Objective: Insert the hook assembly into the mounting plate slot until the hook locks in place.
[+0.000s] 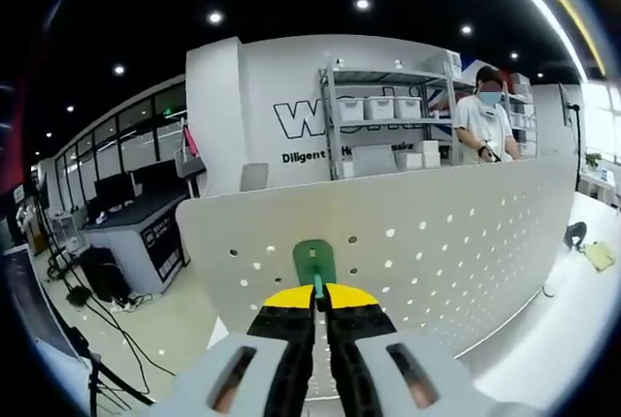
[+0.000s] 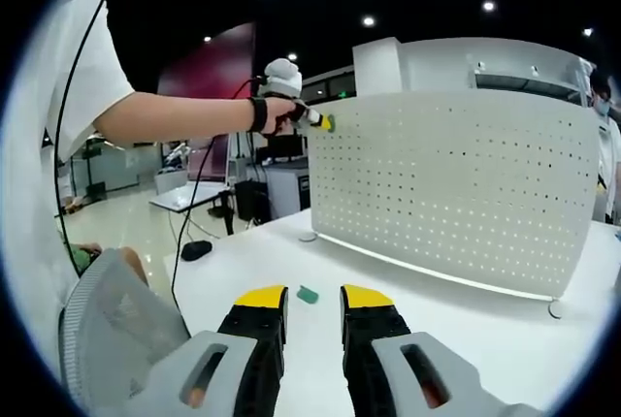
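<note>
A white perforated mounting plate (image 1: 437, 233) stands upright on a white table. In the left gripper view my left gripper (image 1: 318, 293) is shut on a green hook (image 1: 314, 260), holding it against the plate's face near the upper edge. From the right gripper view, that left gripper (image 2: 318, 122) sits in a person's hand at the top left corner of the plate (image 2: 456, 184). My right gripper (image 2: 312, 299) hovers open low over the table in front of the plate. A second small green piece (image 2: 308, 294) lies on the table between its jaws.
A person (image 1: 485, 116) stands behind the plate by a shelf of bins (image 1: 388, 112). A black item (image 1: 575, 235) and a yellowish one (image 1: 600, 255) lie on the table at the right. A black object (image 2: 196, 249) and a cable rest near the table's left edge.
</note>
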The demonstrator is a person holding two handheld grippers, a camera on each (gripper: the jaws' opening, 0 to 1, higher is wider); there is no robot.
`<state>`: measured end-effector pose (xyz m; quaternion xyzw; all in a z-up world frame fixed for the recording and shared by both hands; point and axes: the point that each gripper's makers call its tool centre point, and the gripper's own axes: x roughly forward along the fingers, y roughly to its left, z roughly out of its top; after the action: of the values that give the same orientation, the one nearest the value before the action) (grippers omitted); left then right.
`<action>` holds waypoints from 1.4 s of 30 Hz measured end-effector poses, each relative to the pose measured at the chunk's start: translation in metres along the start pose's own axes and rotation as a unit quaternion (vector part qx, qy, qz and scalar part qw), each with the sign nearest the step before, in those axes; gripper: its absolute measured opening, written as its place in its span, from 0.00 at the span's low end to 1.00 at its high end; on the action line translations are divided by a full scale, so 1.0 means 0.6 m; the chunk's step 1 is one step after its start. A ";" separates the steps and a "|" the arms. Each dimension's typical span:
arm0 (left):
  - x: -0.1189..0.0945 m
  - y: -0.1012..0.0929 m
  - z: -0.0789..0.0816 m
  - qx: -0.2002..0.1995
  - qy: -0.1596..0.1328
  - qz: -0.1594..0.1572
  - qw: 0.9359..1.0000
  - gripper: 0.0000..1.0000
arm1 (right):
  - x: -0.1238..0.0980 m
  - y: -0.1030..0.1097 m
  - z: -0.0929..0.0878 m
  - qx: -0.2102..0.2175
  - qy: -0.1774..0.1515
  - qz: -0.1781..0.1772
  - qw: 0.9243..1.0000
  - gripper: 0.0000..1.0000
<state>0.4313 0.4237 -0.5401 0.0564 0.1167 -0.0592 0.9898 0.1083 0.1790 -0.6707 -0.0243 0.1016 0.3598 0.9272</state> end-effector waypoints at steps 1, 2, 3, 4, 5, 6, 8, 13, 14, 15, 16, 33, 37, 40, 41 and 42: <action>0.000 0.000 0.000 0.001 -0.001 -0.001 1.000 0.04 | 0.000 0.000 0.001 0.000 0.001 0.000 1.000 0.21; 0.000 -0.001 -0.002 0.004 -0.002 -0.002 1.000 0.04 | 0.000 0.000 0.002 -0.001 0.001 0.000 1.000 0.21; -0.001 -0.002 -0.003 0.006 -0.003 -0.004 1.000 0.05 | 0.001 0.000 0.003 -0.002 0.000 0.000 1.000 0.21; -0.003 -0.003 -0.004 0.006 -0.005 -0.006 1.000 0.06 | 0.001 0.001 0.004 -0.002 0.000 0.001 1.000 0.21; -0.005 -0.005 -0.004 0.007 -0.008 -0.009 1.000 0.07 | 0.001 0.001 0.005 -0.002 0.001 0.002 1.000 0.21; -0.007 -0.006 -0.003 0.013 -0.012 -0.011 1.000 0.08 | 0.001 0.001 0.005 -0.004 0.003 0.003 1.000 0.21; -0.013 -0.006 -0.002 0.018 -0.014 -0.011 1.000 0.12 | 0.001 0.001 0.008 -0.006 0.003 0.004 1.000 0.21; -0.027 -0.005 -0.006 0.016 -0.017 -0.018 1.000 0.15 | 0.001 0.008 0.012 -0.014 0.006 0.008 1.000 0.21; -0.032 -0.006 -0.006 0.016 -0.020 -0.022 0.999 0.16 | 0.001 0.010 0.014 -0.016 0.004 0.008 1.000 0.21; -0.035 -0.007 -0.007 0.017 -0.021 -0.022 0.999 0.17 | 0.001 0.012 0.014 -0.015 0.004 0.009 1.000 0.21; -0.038 -0.007 -0.008 0.019 -0.020 -0.023 0.999 0.17 | 0.001 0.014 0.014 -0.015 0.005 0.010 1.000 0.21; -0.106 -0.040 -0.051 0.007 -0.012 -0.095 0.995 0.21 | 0.023 0.053 0.027 -0.036 0.007 0.014 0.999 0.21; -0.118 -0.045 -0.070 0.006 -0.006 -0.108 0.994 0.22 | 0.027 0.056 0.029 -0.036 0.005 0.011 0.999 0.21; -0.125 -0.054 -0.086 0.004 0.000 -0.121 0.993 0.22 | 0.030 0.059 0.028 -0.037 0.007 0.008 0.999 0.21; -0.128 -0.056 -0.092 0.005 0.002 -0.123 0.992 0.22 | 0.031 0.060 0.028 -0.036 0.008 0.007 0.999 0.21; -0.131 -0.060 -0.098 0.006 0.006 -0.128 0.992 0.22 | 0.032 0.062 0.028 -0.038 0.009 0.007 0.999 0.21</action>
<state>0.3377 0.4035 -0.5817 0.0470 0.1285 -0.1860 0.9730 0.1002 0.2212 -0.6574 -0.0617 0.0965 0.3692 0.9223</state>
